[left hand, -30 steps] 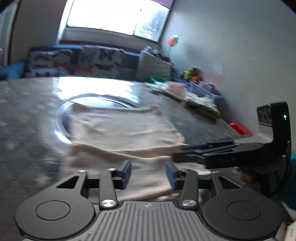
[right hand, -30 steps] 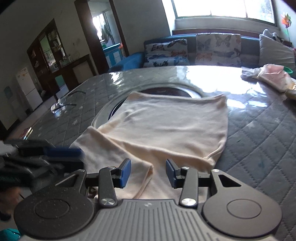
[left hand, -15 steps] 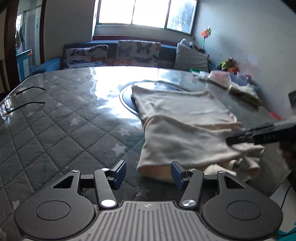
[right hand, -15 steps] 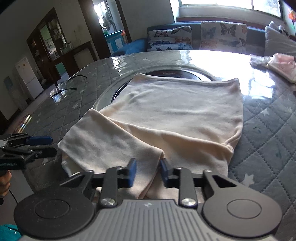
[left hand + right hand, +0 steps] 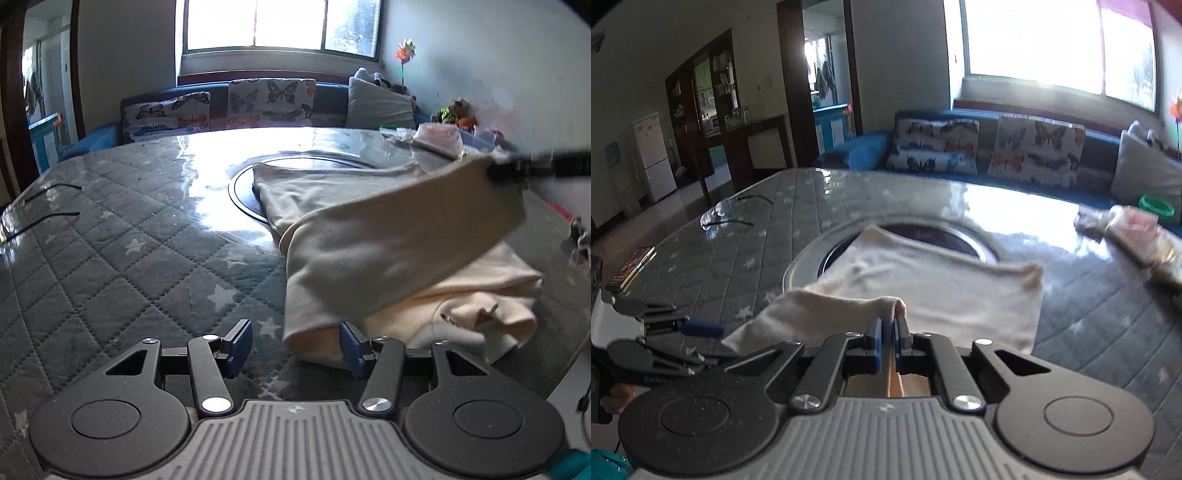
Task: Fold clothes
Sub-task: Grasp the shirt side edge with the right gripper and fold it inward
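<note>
Living room, sofa under a bright window; a quilted, glass-topped counter with a round inset turntable carries a cream garment. Garment lies across the turntable's near side and toward the counter's near edge, partly folded. More clothes sit piled at the far right of the counter.

Change since 0.5 s ago: right gripper had its fingers closing around the near fold; now they are clamped together on a pinch of cloth and raised, so a flap of the garment hangs in the air. In the left wrist view that flap stretches up to the right gripper at, blurred by motion. Left gripper has its fingers well apart, empty, low by the garment's near left corner; its right finger touches or sits just beside the hem, cannot tell which.

Judgement: the grasp step is done and a fold is underway, the lifted flap likely to be carried over the flat part. Left gripper looks placed to pin or take the corner. Risk: 1 thin pinch could slip.
</note>
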Action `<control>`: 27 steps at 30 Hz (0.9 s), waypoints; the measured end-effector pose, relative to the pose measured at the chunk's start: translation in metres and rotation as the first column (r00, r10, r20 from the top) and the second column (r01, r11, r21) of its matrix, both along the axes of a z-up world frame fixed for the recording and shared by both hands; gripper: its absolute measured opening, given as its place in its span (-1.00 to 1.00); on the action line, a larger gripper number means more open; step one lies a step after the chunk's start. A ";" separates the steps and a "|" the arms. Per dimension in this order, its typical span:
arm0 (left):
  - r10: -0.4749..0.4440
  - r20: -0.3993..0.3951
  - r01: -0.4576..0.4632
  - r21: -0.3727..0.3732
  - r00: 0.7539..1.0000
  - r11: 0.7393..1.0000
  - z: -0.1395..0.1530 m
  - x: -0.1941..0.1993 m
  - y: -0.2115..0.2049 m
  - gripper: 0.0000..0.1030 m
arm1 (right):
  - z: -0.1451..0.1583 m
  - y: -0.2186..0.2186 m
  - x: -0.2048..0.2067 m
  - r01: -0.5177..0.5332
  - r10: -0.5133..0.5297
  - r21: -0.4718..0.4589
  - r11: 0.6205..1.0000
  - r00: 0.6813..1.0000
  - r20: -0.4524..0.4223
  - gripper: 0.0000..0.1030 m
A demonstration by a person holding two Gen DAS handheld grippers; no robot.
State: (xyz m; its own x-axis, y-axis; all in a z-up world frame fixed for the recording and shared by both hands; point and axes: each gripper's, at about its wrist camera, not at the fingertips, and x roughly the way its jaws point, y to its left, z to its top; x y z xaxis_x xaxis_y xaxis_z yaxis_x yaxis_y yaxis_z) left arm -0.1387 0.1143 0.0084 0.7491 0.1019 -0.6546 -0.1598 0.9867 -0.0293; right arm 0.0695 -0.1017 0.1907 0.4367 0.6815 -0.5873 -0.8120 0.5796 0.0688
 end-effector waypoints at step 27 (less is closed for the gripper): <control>0.020 -0.003 -0.020 -0.009 1.000 1.000 0.021 -0.012 0.015 -0.78 | -0.045 -0.008 0.016 0.114 -0.123 -0.114 0.987 0.989 -0.081 -0.74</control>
State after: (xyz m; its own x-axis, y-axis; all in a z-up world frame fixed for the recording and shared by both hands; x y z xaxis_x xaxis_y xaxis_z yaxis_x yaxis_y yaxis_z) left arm -0.1507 0.1289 0.0298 0.7448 0.1114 -0.6580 -0.1801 0.9829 -0.0374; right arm 0.0856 -0.1101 0.1456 0.4542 0.5577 -0.6948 -0.7306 0.6794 0.0677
